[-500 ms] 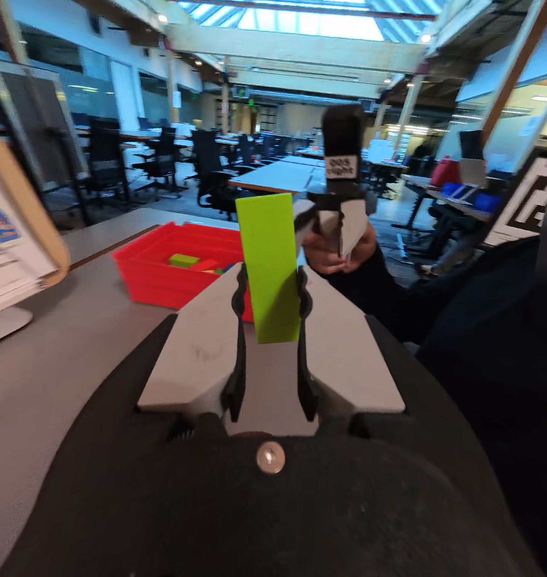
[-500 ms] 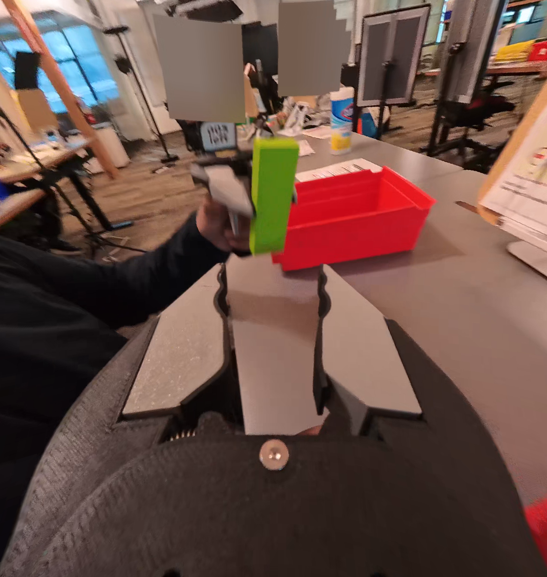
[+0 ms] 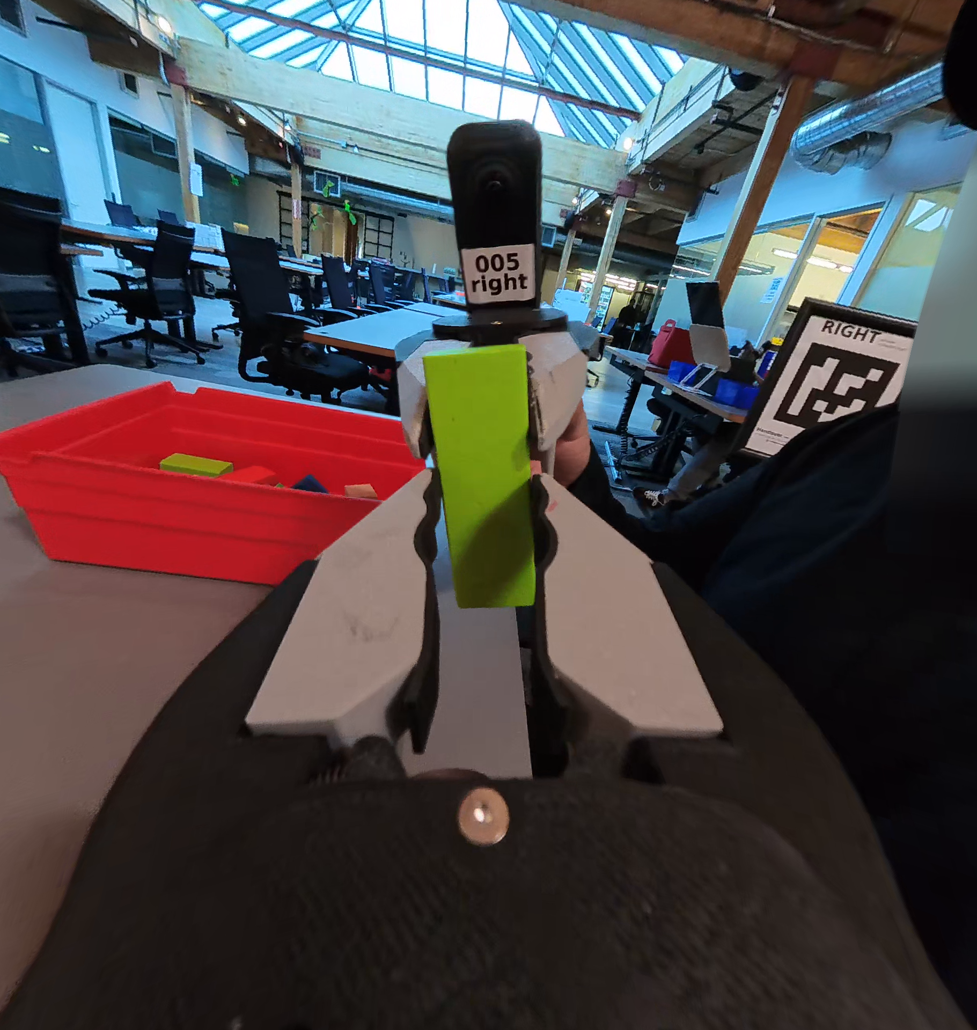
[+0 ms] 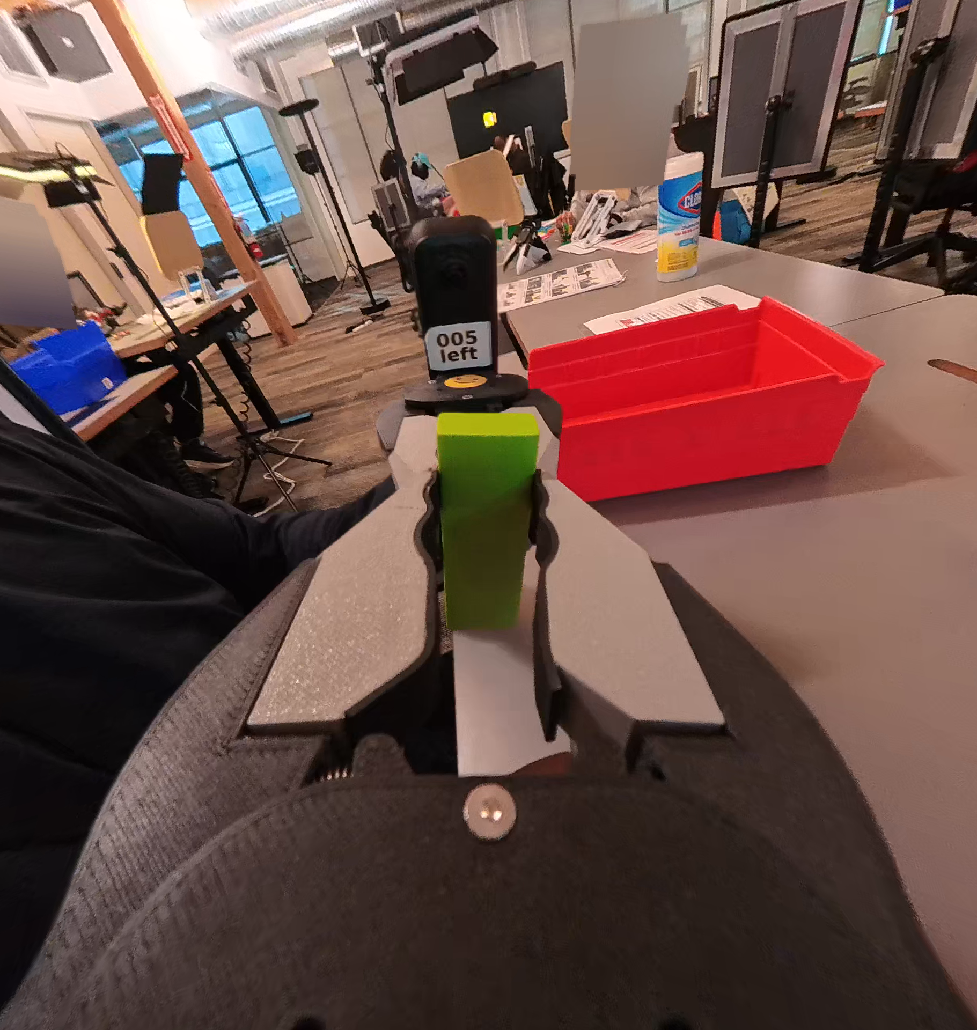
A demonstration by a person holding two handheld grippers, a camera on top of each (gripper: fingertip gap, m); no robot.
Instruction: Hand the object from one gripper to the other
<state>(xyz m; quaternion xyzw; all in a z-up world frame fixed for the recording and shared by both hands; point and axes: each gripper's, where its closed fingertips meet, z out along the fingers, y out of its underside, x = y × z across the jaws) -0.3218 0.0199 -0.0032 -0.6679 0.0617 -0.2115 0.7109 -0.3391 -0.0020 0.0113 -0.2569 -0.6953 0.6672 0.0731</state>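
A lime-green block [image 3: 480, 474] stands upright in the air between the two grippers. My left gripper [image 3: 483, 490] is shut on its lower part, pads pressed on both sides. In the left wrist view the right gripper [image 3: 475, 407] faces me and clamps the block's upper part. In the right wrist view my right gripper [image 4: 483, 496] is shut on the same green block [image 4: 486, 529], with both pads against its sides. The left gripper [image 4: 486, 446] shows behind it, holding the other end.
A red bin [image 3: 140, 518] with several coloured blocks [image 3: 196, 464] sits on the grey table [image 3: 84, 669], left of the grippers; it also shows in the right wrist view [image 4: 698, 446]. A wipes canister [image 4: 678, 223] and papers [image 4: 670, 306] stand farther back. A marker board [image 3: 843, 384] is at the right. Only a small space, under 4 cm, lies between the two pairs of fingers.
The right gripper came up to the block held by the left gripper and its open jaws closed on it. The left gripper kept its hold throughout.
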